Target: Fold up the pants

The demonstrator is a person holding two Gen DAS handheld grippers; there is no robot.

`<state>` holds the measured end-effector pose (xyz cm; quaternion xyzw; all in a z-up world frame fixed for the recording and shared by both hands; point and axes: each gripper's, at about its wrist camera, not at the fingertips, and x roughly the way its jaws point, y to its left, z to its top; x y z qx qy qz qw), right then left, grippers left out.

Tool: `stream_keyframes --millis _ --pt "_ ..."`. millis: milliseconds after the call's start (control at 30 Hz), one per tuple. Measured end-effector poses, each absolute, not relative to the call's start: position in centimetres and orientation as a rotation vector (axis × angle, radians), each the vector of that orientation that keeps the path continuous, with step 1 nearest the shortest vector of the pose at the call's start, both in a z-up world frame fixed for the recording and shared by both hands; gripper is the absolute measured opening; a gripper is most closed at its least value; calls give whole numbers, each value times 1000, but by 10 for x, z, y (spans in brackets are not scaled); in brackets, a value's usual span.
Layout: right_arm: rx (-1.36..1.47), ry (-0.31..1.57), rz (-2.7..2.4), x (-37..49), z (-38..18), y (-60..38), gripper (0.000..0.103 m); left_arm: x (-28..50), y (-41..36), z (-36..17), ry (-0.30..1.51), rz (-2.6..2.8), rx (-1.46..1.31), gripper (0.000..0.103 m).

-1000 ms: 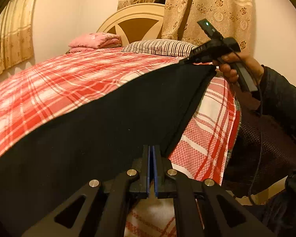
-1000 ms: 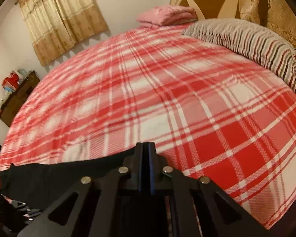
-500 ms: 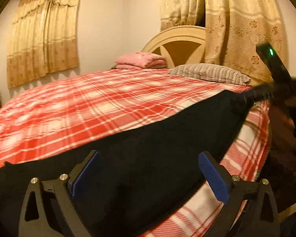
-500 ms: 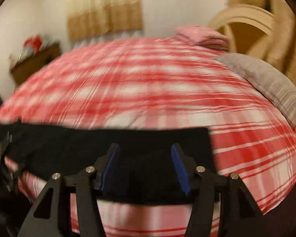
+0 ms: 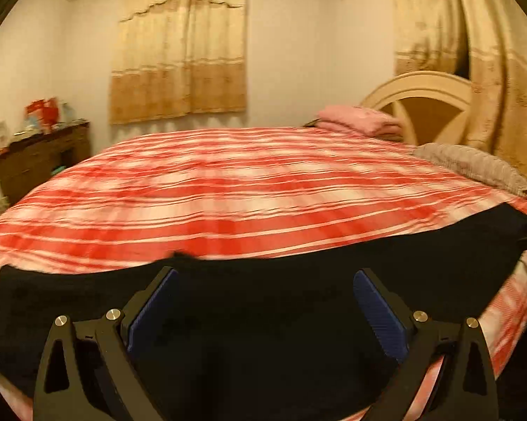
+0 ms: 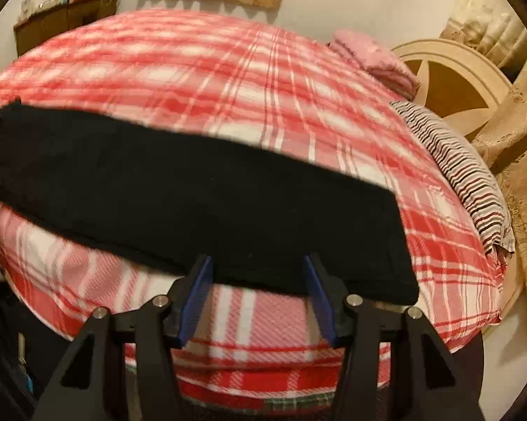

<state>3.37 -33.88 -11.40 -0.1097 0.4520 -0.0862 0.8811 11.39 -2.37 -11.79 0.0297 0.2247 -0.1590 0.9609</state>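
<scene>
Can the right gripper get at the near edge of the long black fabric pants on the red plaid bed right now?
Probably yes. The right gripper is open, and the near edge of the black pants lies flat just ahead with nothing between them.

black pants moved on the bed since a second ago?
Yes. The black pants were held up at an angle; now they lie flat in a long strip along the near edge of the plaid bedspread.

right tongs [image 6: 259, 298] — parted, empty | black pants [image 6: 193, 203] — flat on plaid bedspread [image 6: 263, 80]
</scene>
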Motion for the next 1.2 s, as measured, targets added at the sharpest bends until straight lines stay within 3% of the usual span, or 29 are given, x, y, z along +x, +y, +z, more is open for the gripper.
stream_keyframes --millis 167,400,600,700,867,1200 --pt "-210 910 -38 56 -112 -299 67 121 9 -130 482 -232 70 100" --pt "-249 1020 80 92 -155 -255 67 128 11 -172 641 -251 108 100" --pt "-132 980 220 106 -117 -239 67 115 22 -160 562 -269 56 100" --pt "-83 956 320 142 -104 -210 60 110 34 -146 490 -245 18 100" --pt "42 1016 498 206 -104 -143 57 125 37 -173 621 -259 42 100" --pt "184 1154 580 291 -138 -41 52 115 38 -175 612 -285 71 101"
